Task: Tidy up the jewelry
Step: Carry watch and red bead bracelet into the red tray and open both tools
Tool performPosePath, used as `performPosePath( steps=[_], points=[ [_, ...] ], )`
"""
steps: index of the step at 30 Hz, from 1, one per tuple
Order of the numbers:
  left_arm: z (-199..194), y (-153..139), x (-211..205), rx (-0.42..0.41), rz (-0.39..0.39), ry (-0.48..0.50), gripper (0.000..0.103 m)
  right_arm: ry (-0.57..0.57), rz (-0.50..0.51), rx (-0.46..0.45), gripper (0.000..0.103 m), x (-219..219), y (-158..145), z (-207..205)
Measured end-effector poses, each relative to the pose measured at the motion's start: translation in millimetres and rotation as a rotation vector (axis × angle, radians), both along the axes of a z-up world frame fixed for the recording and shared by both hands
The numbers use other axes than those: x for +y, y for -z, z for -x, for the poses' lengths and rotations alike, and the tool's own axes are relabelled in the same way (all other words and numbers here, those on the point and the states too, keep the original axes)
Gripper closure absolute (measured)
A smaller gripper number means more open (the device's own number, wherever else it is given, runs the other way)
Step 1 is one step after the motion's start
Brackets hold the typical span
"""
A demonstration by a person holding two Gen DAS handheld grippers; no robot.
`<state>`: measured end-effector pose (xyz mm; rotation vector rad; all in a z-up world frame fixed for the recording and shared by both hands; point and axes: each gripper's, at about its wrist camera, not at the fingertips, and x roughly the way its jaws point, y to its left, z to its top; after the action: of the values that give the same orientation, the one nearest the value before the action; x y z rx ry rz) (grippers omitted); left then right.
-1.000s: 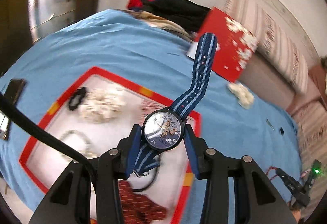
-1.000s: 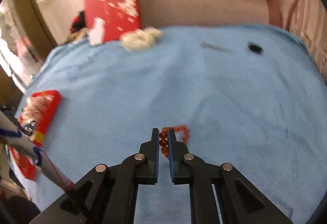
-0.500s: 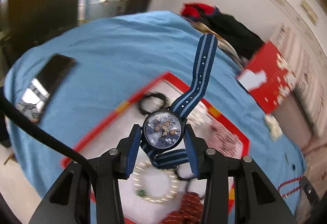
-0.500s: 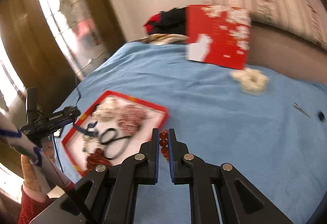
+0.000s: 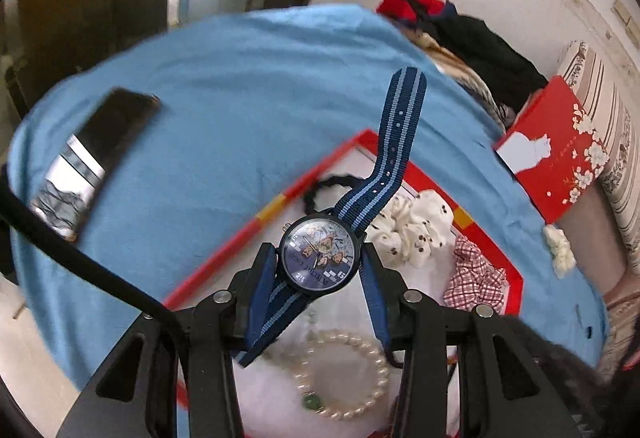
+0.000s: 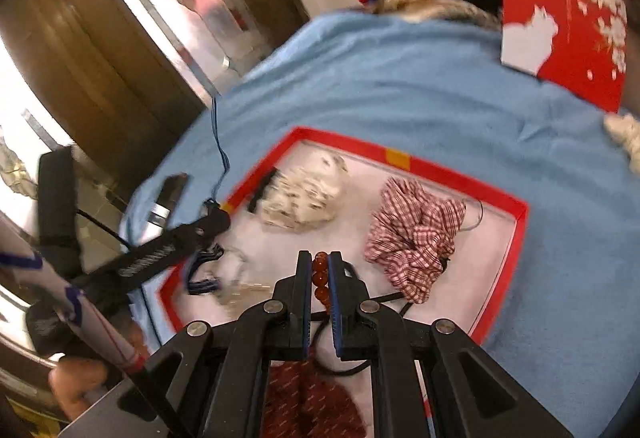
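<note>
The left gripper (image 5: 320, 262) pinches a watch (image 5: 319, 257) by its case over the red-rimmed tray (image 5: 516, 278), 1 strap end rising free. Under it lies a pearl bracelet (image 5: 344, 374); farther in, a white scrunchie (image 5: 416, 230). The right gripper (image 6: 319, 270) is pressed onto amber beads (image 6: 320, 272) above the tray, a checked scrunchie (image 6: 416, 234) just beyond. A red box (image 6: 568, 26) sits at the blanket's (image 6: 400, 78) far edge.

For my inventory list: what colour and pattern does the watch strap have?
The watch strap is navy with two light blue stripes along its length, clearest in the left wrist view.
</note>
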<state>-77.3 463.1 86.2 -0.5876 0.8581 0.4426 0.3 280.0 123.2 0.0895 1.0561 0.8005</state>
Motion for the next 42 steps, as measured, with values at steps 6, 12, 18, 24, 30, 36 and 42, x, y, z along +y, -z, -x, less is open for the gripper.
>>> performPosePath(
  steps=[6,12,18,24,30,36,42],
  points=[
    [-16,7,-13,0.012,0.032,0.055,0.062,0.056,0.065,0.051,0.094,-18,28,-16],
    [-14,-3,-28,-0.038,0.046,0.116,0.061,0.053,0.092,0.1,0.094,-35,40,-9],
    [4,-20,-29,-0.109,0.011,0.103,0.055,0.027,0.095,0.097,0.094,-44,36,8],
    [25,-29,-10,-0.147,-0.019,-0.041,0.052,0.018,0.099,0.082,0.08,-51,29,19],
    [35,-30,2,-0.159,-0.01,-0.109,0.05,0.037,0.085,0.041,0.06,-66,13,34],
    [37,-28,6,-0.152,-0.003,-0.146,0.05,0.062,0.113,-0.038,0.06,-71,-1,39],
    [43,-25,9,-0.155,0.02,-0.191,0.05,0.034,0.113,-0.094,0.06,-30,-16,10]
  ],
)
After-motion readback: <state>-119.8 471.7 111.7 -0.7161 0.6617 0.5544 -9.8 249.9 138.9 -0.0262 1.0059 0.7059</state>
